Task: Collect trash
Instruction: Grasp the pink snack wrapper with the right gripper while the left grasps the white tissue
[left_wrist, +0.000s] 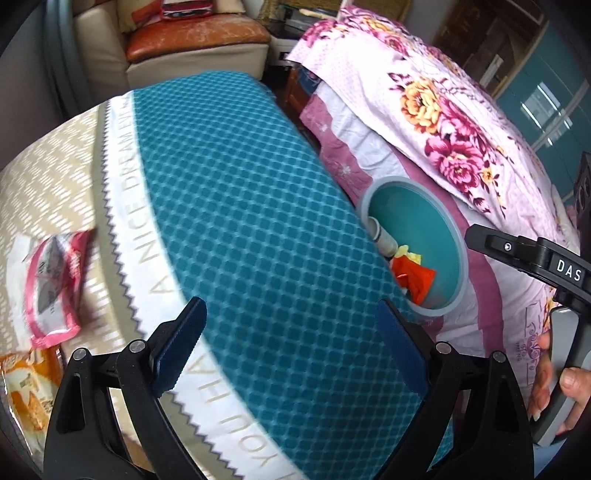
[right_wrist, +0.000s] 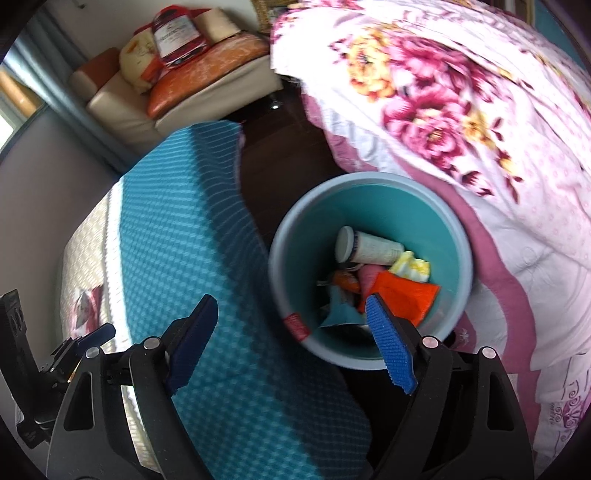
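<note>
A grey bin (right_wrist: 369, 206) with a teal inside stands on the floor between two beds. It holds a white bottle (right_wrist: 369, 249), an orange-red wrapper (right_wrist: 406, 291), a yellow crumpled piece (right_wrist: 412, 266) and other scraps. My right gripper (right_wrist: 291, 300) hangs open above the bin's near rim, nothing between its blue pads. My left gripper (left_wrist: 290, 304) is open and empty over the teal mattress edge (left_wrist: 240, 203). A pink-edged wrapper (left_wrist: 51, 288) and an orange packet (left_wrist: 26, 391) lie on the beige mattress top to its left. The bin (left_wrist: 424, 229) shows to its right.
A bed with a floral quilt (left_wrist: 443, 110) rises right of the bin. A cream sofa with an orange cushion (left_wrist: 184, 55) stands at the back. A hand (left_wrist: 554, 373) holds the right tool at the left wrist view's right edge. Dark floor (right_wrist: 280, 147) runs between the beds.
</note>
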